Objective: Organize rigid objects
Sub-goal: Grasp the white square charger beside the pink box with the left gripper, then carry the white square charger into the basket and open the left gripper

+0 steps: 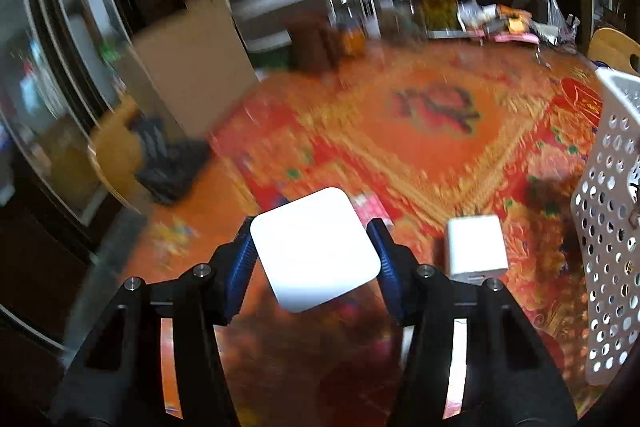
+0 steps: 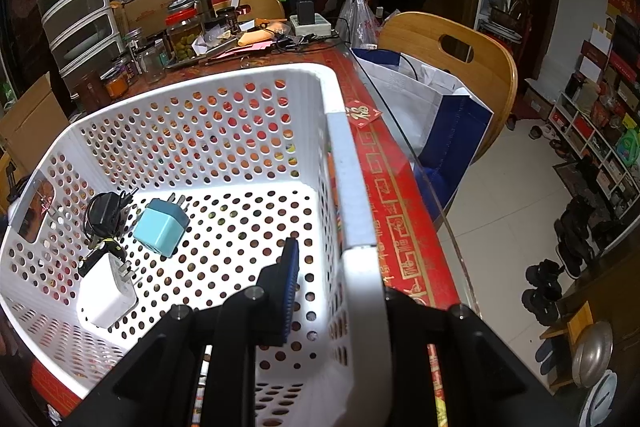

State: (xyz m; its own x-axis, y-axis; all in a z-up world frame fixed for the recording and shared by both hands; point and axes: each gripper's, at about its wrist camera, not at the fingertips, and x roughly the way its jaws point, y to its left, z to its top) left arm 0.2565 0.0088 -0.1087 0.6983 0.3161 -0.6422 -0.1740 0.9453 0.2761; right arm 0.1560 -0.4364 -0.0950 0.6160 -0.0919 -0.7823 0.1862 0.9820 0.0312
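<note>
While the left-wrist view is smeared with motion blur, the left gripper clearly has a flat white rounded-square block between its blue pads; both pads sit against the block's sides, so it's clamped, held clear above the red-and-orange patterned tablecloth. No earlier frame, so nothing to say on jaw motion.

Just right of that gripper, a white cube charger stands on the cloth, apart from the block. Far right edge: perforated white basket wall, near the charger but not touching as far as I can tell.

Right gripper straddles the basket's right wall: left blue pad inside the basket, right finger outside and mostly hidden behind the rim. Jaws narrow, wall between them; looks like it's gripping the wall, though contact on the outer side is hidden.

Inside the basket, all at the left:
- black adapter with coiled cable, far left
- teal plug cube, just right of it, prongs pointing far
- white wall charger, nearest, prongs up-right, touching a small black-and-yellow item behind it

Basket's right half floor is bare. Wooden chair and a white-and-blue bag sit past the table's right edge.
</note>
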